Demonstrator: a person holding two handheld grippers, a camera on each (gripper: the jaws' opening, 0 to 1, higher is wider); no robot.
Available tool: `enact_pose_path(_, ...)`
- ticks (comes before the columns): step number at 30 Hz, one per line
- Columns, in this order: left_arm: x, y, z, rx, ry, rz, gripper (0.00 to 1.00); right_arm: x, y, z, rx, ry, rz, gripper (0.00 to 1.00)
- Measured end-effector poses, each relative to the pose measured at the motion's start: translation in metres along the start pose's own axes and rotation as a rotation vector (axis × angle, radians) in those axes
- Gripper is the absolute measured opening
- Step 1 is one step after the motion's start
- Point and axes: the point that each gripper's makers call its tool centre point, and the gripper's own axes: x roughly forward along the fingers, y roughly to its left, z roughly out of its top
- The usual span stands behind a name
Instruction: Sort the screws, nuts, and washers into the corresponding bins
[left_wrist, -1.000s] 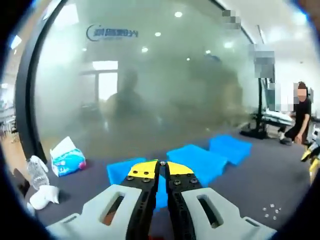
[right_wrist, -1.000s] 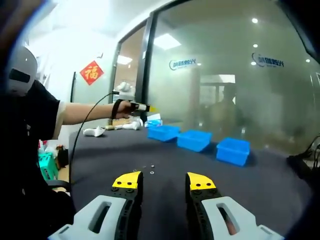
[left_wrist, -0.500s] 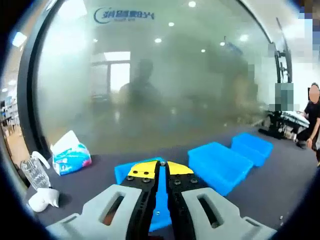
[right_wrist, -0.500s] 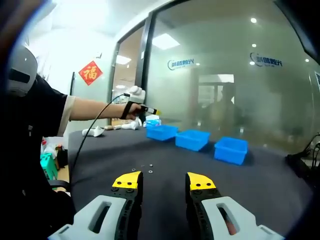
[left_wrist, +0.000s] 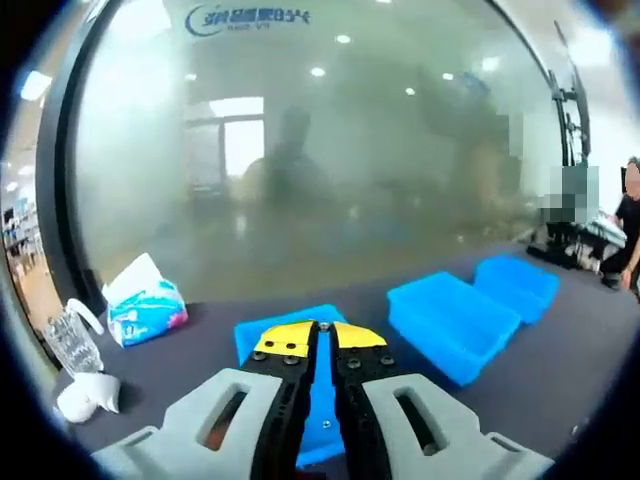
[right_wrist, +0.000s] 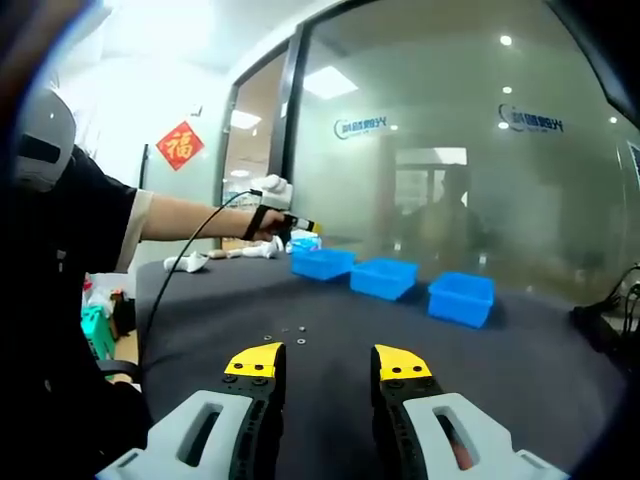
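Left gripper (left_wrist: 322, 326): jaws pressed together, yellow tips meeting above nearest blue bin (left_wrist: 300, 400); anything pinched too small to tell. Two more blue bins (left_wrist: 455, 320) in row beyond. Tissue pack (left_wrist: 146, 308) near glass wall. Right gripper (right_wrist: 325, 360): jaws spread, empty, above dark table (right_wrist: 330, 330). Small fasteners (right_wrist: 292, 331) scattered just ahead.

Red 福 sign (right_wrist: 182, 144) on wall, glass-wall logos illegible

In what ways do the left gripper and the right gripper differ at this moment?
The left gripper has its jaws shut together and is held above the nearest blue bin. The right gripper has its jaws open and is held over bare dark table, near small loose parts. Both have yellow tips.
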Motion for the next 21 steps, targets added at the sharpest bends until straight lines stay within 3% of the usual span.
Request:
enact_pose_path(3, 0.001, -0.005, -0.006, 0.055, 0.026, -0.014, 0.08, 0.000, 0.000, 0.000, 0.002, -0.001, 0.000, 0.31)
enact_pose_path(6, 0.001, -0.007, -0.007, 0.041, 0.017, -0.024, 0.20, -0.001, 0.000, 0.001, 0.004, -0.004, -0.001, 0.31)
enact_pose_path(11, 0.001, -0.007, -0.011, 0.064, 0.034, -0.022, 0.30, -0.001, 0.002, 0.000, 0.002, -0.002, 0.002, 0.31)
enact_pose_path(15, -0.001, -0.007, -0.010, 0.045, 0.025, -0.011, 0.50, -0.002, 0.002, 0.001, 0.004, -0.003, 0.001, 0.31)
enact_pose_path(21, -0.011, -0.011, -0.010, 0.043, 0.015, -0.032, 0.48, -0.002, 0.003, 0.003, 0.003, -0.007, 0.000, 0.31)
